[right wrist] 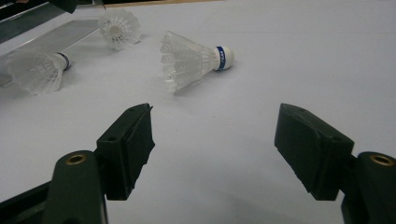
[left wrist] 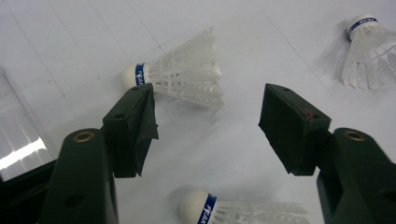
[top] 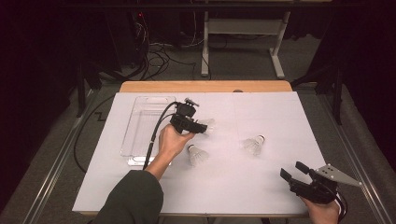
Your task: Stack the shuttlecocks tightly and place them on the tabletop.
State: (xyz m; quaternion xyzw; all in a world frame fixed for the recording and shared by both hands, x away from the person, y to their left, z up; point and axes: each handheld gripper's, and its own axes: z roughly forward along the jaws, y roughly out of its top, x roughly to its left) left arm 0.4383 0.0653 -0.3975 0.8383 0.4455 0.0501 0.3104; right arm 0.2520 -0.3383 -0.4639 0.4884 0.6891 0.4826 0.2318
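Counting stock on the counter [top: 261, 186]: three white shuttlecocks, one clear tray, two grippers, all mine to handle.

Item one, far shuttlecock [top: 208, 124]: lies on its side on the white sheet, just beyond my left gripper [top: 201, 127]. Seen from the left gripper view it rests cork to the left, blue band showing [left wrist: 180, 77], just past the tip of one finger [left wrist: 135, 126]. My left fingers stand spread wide and hold nothing; whether that finger touches the cork I cannot tell.

Item two, near shuttlecock [top: 197, 155]: lies on the sheet beside my left hand [top: 170, 140], apart from the tray. Untouched.

Item three, right shuttlecock [top: 254, 144]: lies alone toward the middle right of the sheet, cork pointing away from me. From the right gripper view it sits ahead of the fingers [right wrist: 194, 58], well clear of them.

Item four, clear tray [top: 140, 135]: stands at the left of the sheet, beside my left forearm. I see nothing inside it.

Item five, right gripper [top: 293, 171]: rests at the near right corner, fingers released and empty.

Status, as I judge it: the work looks like gathering shuttlecocks into the tray, and it is at its start. None is stowed, none is gripped. Remaining: close on the far one, carry it to the tray, then the other two.
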